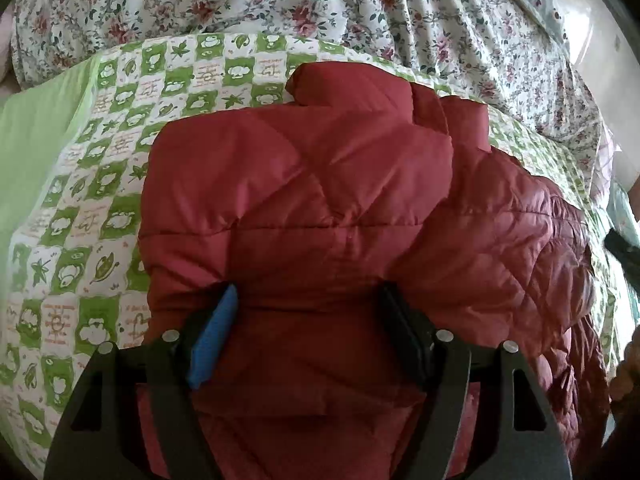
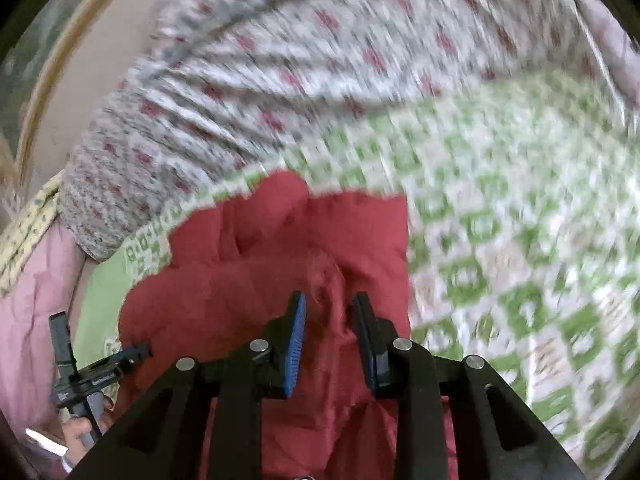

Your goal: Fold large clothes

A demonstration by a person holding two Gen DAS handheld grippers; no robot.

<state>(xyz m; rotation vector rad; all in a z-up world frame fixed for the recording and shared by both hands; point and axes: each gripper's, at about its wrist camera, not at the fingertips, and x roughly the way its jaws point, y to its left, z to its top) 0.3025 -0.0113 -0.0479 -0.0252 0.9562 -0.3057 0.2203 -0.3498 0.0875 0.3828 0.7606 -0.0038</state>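
Observation:
A red quilted puffer jacket (image 1: pixel 320 184) lies bunched and partly folded on a green-and-white patterned blanket (image 1: pixel 112 184). My left gripper (image 1: pixel 308 300) is wide open, its fingers pressed down on the jacket's near part. In the right wrist view, which is motion-blurred, the jacket (image 2: pixel 248 264) lies below my right gripper (image 2: pixel 330 300). Its jaws stand narrowly apart with a ridge of red jacket fabric between them. The left hand-held gripper also shows at the lower left of the right wrist view (image 2: pixel 80 376).
A floral bedsheet (image 1: pixel 360 12) covers the bed beyond the blanket. A plain green cloth (image 1: pixel 36 152) lies at the left. The blanket (image 2: pixel 520 240) spreads to the right of the jacket. Pink fabric (image 2: pixel 28 312) lies at the far left.

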